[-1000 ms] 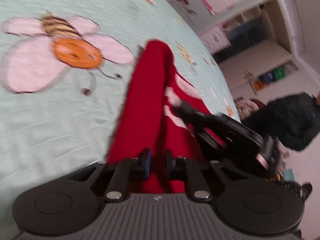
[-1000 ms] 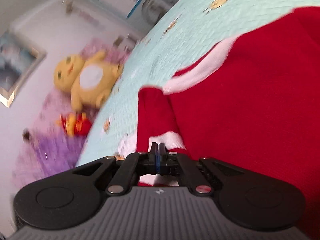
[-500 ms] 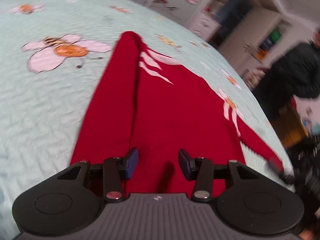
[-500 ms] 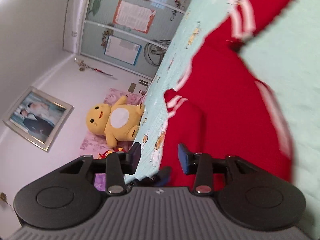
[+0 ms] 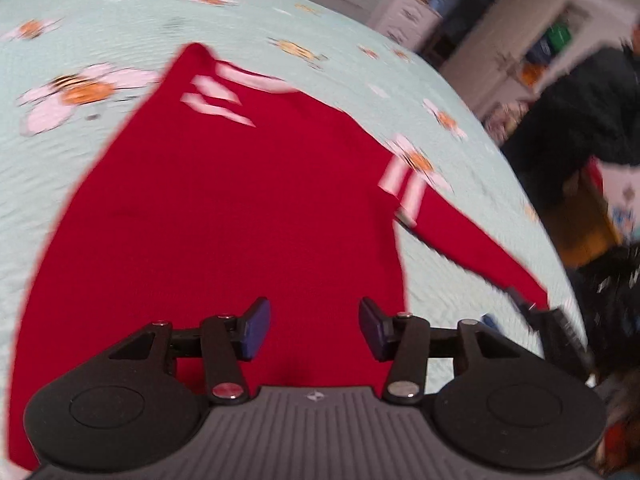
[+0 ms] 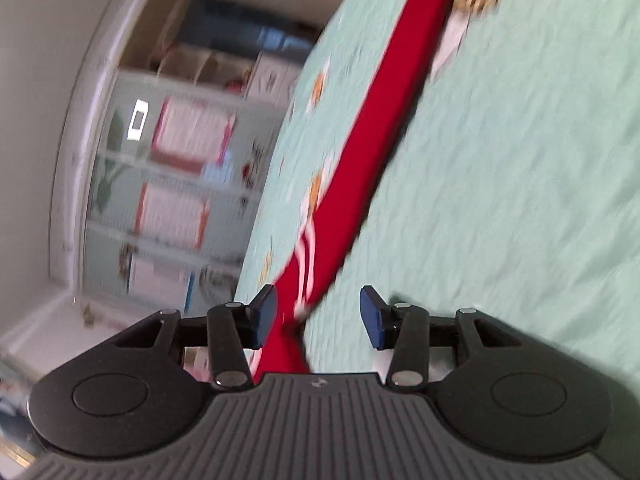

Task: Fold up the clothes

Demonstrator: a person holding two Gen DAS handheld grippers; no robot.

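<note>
Hovering over the bed, my left gripper (image 5: 314, 328) hangs with its jaws spread wide and nothing between them, low in the centre of the left wrist frame. Beneath it the red sweater (image 5: 224, 216) lies spread on the mint bedspread (image 5: 60, 184), filling the middle of the frame, its white-striped neck end toward the upper left and one sleeve (image 5: 460, 236) trailing to the lower right, white bands at its shoulder. The sleeve's far end meets a dark blurred shape at the right edge that I cannot identify for sure. A person (image 5: 576, 116) in dark clothing stands at the upper right, in front of shelves. In the right wrist frame, my right gripper (image 6: 318, 316) is likewise parted and empty at bottom centre; the sleeve (image 6: 376, 148) runs as a red strip from the top of the frame down toward the left finger (image 6: 264, 316), its striped cuff near the fingertips. Both frames are motion-blurred.
</note>
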